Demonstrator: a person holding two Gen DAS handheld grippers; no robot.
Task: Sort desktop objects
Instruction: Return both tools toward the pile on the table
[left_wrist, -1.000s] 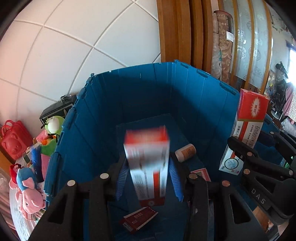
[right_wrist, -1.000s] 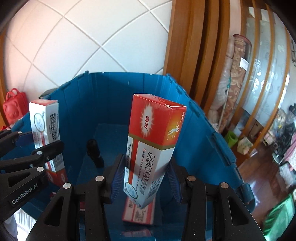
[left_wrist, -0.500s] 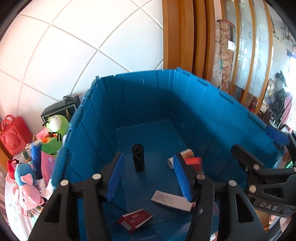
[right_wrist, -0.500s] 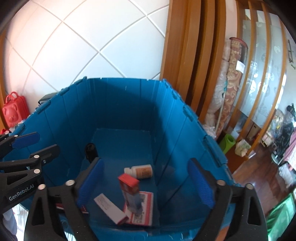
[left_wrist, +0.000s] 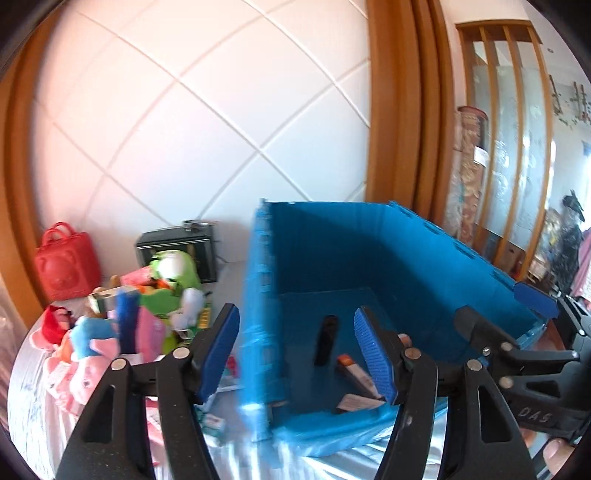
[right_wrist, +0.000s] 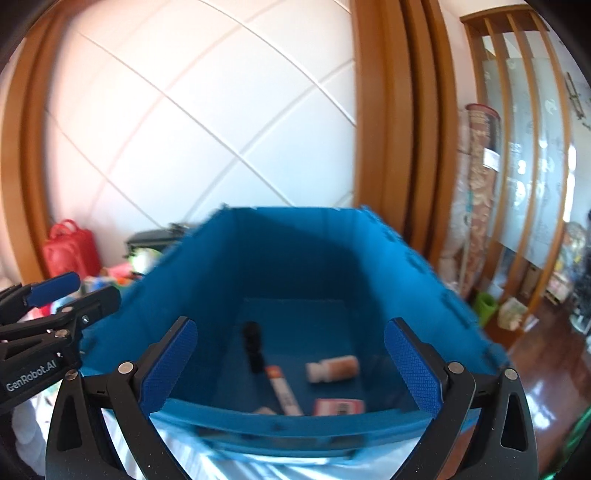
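While both claws are hovering just short of the near rim of the blue crate (right_wrist: 295, 424), each is tilting gently downward toward its floor. The left gripper (left_wrist: 295, 354) is standing partly apart with its jaws opening, nothing between the blue pads, and the crate's left wall is showing through the gap. The right gripper (right_wrist: 290, 369) is gaping at its widest, empty too, framing the crate's inside; in the left wrist view it is reaching in from the right edge, and a fingertip (left_wrist: 557, 456) of the person is showing beneath it.

Down on the crate floor, the sorted things are lying loose. A black cylinder (right_wrist: 253, 345) is sitting toward the back left, its long axis running roughly front to back. Just in front of it, a red-and-white box (right_wrist: 282, 391) is lying flat, its length slanting from the back left, where its red end is pointing, to the near right. To its right a small bottle (right_wrist: 332, 368) is lying on its side, long axis across the crate, white cap pointing left. A flat red packet (right_wrist: 338, 408) is resting near the front wall, with a pale card (right_wrist: 264, 410) just left of it.

Outside, left of the crate, a heap of plush toys (left_wrist: 110, 325) is crowding the tabletop, near a red bag (left_wrist: 68, 264) against the wall.
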